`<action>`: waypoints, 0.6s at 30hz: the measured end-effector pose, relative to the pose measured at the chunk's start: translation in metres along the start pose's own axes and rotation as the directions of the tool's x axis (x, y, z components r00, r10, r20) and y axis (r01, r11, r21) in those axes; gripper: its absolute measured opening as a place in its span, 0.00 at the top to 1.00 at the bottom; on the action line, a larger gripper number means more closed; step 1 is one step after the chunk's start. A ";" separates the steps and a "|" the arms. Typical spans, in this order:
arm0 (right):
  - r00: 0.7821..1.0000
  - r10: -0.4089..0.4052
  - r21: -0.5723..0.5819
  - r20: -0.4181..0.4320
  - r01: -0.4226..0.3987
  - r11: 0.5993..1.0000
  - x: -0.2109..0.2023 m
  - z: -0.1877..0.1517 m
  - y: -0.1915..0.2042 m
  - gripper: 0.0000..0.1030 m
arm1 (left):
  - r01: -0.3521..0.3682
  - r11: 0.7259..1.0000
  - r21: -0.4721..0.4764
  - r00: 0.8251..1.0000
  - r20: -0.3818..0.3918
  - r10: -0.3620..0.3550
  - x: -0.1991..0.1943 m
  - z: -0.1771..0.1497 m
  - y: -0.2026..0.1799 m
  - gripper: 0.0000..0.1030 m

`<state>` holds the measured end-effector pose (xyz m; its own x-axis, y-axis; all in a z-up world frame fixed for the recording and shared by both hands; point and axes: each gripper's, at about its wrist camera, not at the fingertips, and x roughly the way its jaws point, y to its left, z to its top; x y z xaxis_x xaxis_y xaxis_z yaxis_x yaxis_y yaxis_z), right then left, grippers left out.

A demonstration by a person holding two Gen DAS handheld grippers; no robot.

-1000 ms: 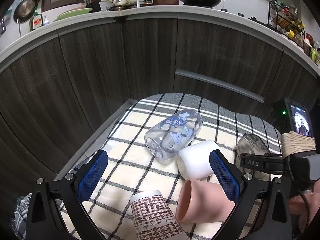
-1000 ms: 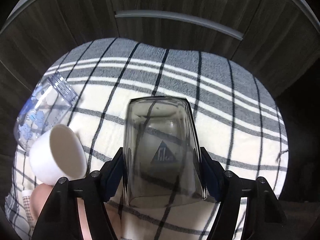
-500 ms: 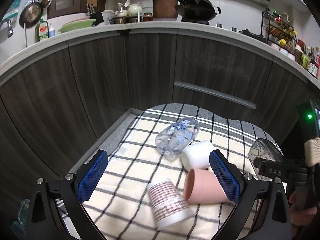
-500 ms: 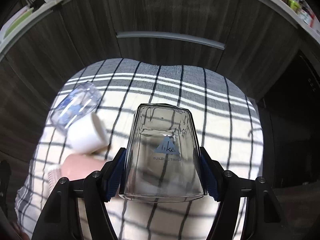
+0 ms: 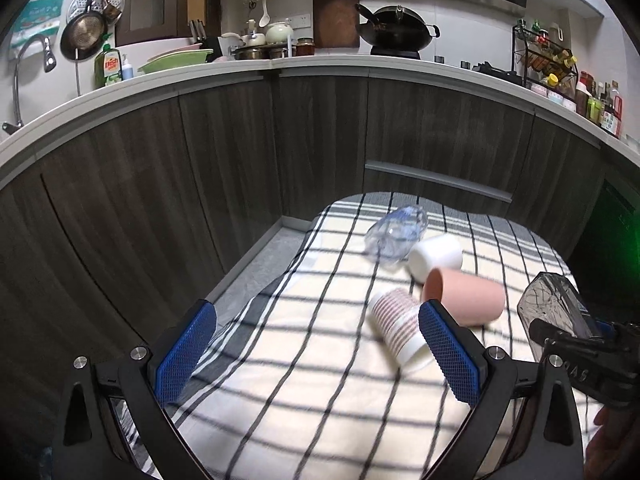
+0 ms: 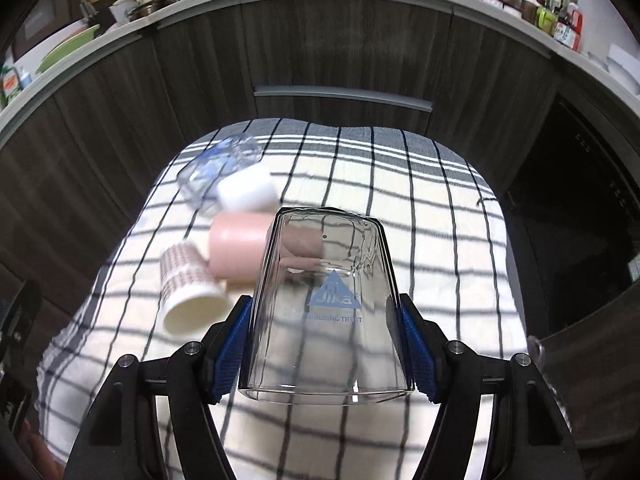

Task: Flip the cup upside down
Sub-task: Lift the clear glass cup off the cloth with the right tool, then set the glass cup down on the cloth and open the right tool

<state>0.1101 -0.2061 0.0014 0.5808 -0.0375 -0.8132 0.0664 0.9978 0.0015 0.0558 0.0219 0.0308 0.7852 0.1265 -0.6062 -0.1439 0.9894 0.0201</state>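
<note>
Checked cloth below; right gripper clamps glass cup, mouth toward camera; left gripper spread, empty

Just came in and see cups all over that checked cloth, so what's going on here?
A person works two handheld grippers. The right gripper is shut on a clear glass, held above the checked cloth with its open end toward the camera. The left gripper is open and holds nothing. Four more cups lie on their sides: a pink cup, a white cup, a patterned paper cup and a blue-printed glass.
</note>
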 end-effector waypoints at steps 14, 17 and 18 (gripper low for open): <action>0.987 -0.134 -0.037 0.093 0.138 0.990 0.020 -0.077 0.054 0.33 | 0.012 1.000 0.028 1.000 0.020 -0.012 -0.007 -0.052 0.022 0.00; 0.987 -0.145 -0.030 0.070 0.147 0.989 0.031 -0.082 0.053 0.33 | 0.016 0.999 0.038 1.000 0.015 -0.017 -0.007 -0.053 0.020 0.00; 0.988 -0.143 -0.023 0.054 0.145 0.989 0.035 -0.084 0.052 0.33 | 0.017 0.999 0.043 1.000 0.013 -0.018 -0.007 -0.054 0.019 0.00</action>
<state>0.0659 -0.1510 -0.0758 0.6080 -0.1831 -0.7725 0.1315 0.9828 -0.1295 0.0152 0.0360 -0.0080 0.7956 0.1096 -0.5959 -0.1040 0.9936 0.0439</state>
